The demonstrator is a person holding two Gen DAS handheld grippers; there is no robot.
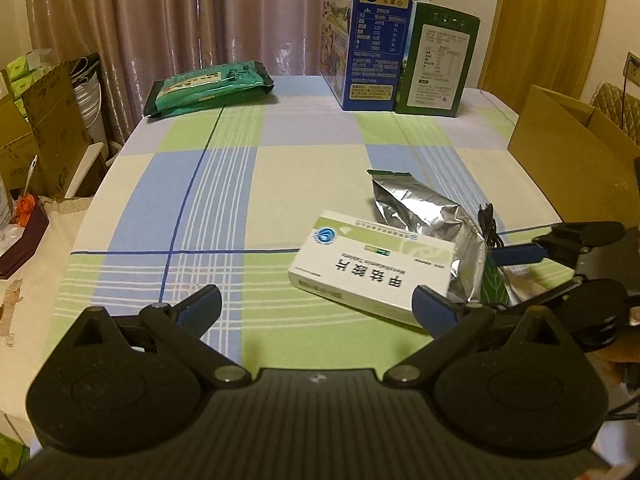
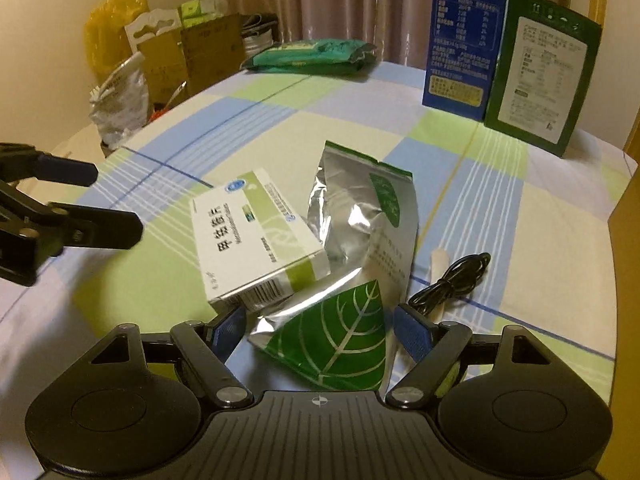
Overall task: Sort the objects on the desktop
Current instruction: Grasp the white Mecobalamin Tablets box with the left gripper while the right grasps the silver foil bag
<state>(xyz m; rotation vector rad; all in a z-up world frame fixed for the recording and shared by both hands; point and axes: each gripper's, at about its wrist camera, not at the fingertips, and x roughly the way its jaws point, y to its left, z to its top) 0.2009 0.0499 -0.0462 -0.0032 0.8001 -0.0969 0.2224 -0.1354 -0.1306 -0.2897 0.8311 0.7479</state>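
Sorting looks barely under way, by my read. Blue carton and green box stand together at 1 o'clock, green packet lies at 11. Near centre, medicine box, foil pouch and black cable sit unsorted on the desk. My right gripper straddles the pouch's corner, jaws apart, not pinching. Left gripper open, empty, beside the medicine box.
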